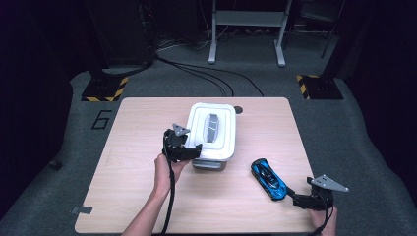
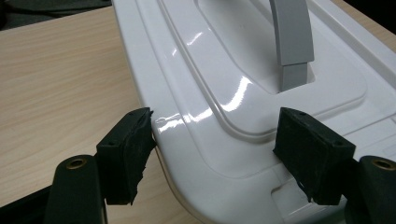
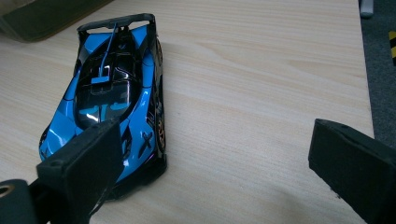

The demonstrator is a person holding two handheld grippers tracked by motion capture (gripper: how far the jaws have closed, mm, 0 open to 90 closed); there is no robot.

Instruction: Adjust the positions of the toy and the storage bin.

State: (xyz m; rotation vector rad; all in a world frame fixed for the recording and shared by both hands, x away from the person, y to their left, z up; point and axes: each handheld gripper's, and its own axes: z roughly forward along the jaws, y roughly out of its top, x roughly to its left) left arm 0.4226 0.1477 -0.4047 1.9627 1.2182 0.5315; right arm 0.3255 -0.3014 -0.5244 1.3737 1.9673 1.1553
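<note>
High view: white rectangular plastic box w/ lid [image 1: 212, 132] sits mid-table on the light wood-grain table [image 1: 128, 187], grey handle recessed in the lid top. Left gripper [image 1: 193, 151] at the box's near-left corner, jaws over the lid edge. Glossy blue-and-black toy race car [image 1: 269, 179] lies near the table's front right, well apart from the box. Right gripper [image 1: 293, 195] just beside the car's near end, hand at the table edge.

Left gripper view: jaws spread, straddling the lid corner; left pad [image 2: 127, 151] at the rim's outer side, right pad over the lid top, not pressing afaict. Grey handle [image 2: 290, 39] further up the lid.

Right gripper view: jaws wide apart, nothing pinched. Car sits in front of the left pad [image 3: 86, 161], overlaps it in frame; contact can't tell. Right pad over bare table.
</note>
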